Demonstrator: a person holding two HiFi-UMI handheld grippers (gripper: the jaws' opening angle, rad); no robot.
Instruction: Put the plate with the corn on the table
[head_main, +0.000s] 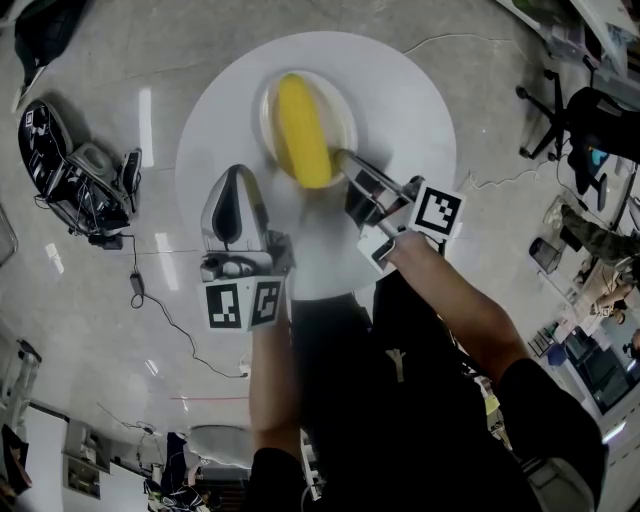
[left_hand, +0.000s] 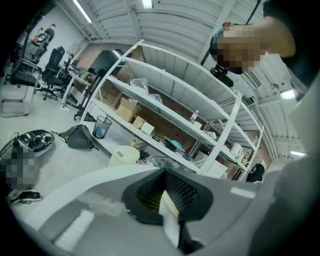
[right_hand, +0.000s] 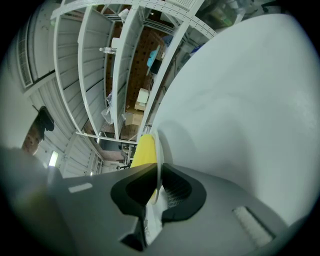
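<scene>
white plate (head_main: 342, 108) with corn (head_main: 300, 130) apparently set on table (head_main: 412, 120), rim pinched by right gripper (head_main: 346, 160); left gripper (head_main: 235, 180) pressed together; release outstanding.

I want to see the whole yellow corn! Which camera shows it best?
The head view: it looks down on the whole corn lying on its plate. The right gripper view shows only a yellow sliver beside the plate's rim. The left gripper view shows no corn clearly.
</scene>
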